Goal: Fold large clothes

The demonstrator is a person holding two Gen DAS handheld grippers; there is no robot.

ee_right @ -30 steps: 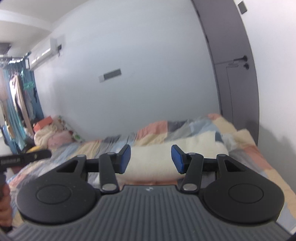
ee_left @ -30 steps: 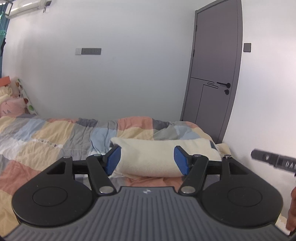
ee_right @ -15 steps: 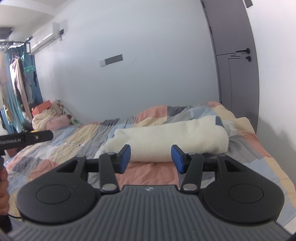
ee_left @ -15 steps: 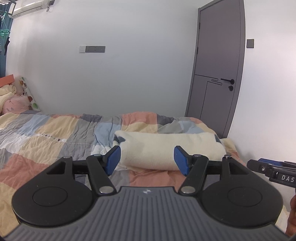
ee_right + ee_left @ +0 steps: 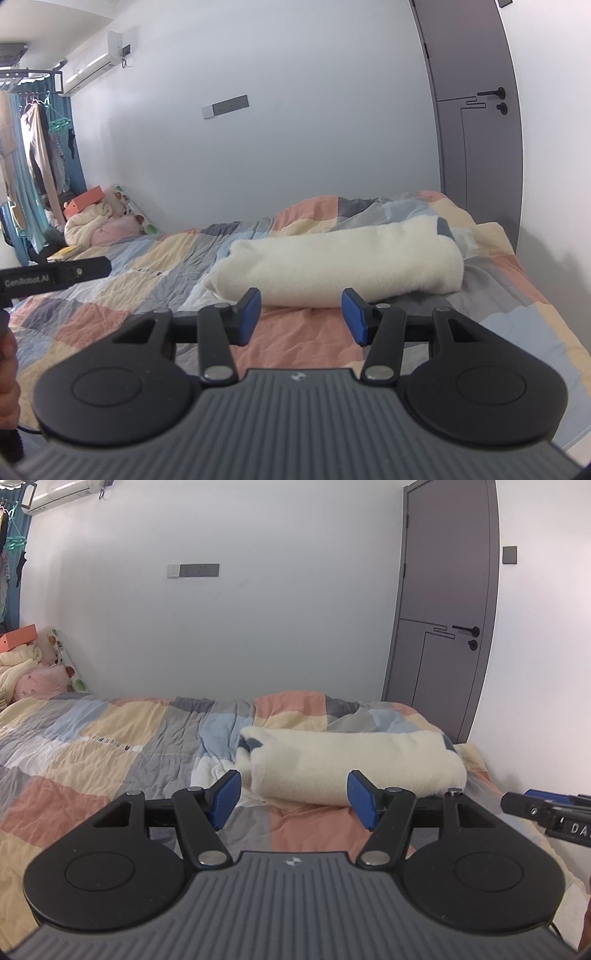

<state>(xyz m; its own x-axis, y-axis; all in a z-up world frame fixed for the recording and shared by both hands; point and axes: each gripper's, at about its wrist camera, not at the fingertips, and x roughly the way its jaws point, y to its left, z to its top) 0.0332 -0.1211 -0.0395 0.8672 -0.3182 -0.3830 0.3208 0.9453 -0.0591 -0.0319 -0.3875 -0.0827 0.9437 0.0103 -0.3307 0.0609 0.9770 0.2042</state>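
Note:
A cream fleece garment [image 5: 354, 768] lies folded into a thick roll across the patchwork bed, with a bit of grey showing at each end. It also fills the middle of the right wrist view [image 5: 343, 264]. My left gripper [image 5: 293, 799] hangs open a short way in front of the roll, nothing between its blue pads. My right gripper [image 5: 300, 315] is likewise open and empty, short of the roll's near side. Each gripper's body shows at the edge of the other's view: right gripper [image 5: 550, 814], left gripper [image 5: 55, 277].
The bed's checked quilt [image 5: 110, 746] stretches left to a heap of pillows and bedding [image 5: 99, 221] by the wall. A grey door [image 5: 447, 609] stands at the far right corner. Clothes hang on a rack [image 5: 33, 155] at the left.
Both grippers have sunk a little, so the roll sits higher and fuller in each view. Their jaws kept the same width.

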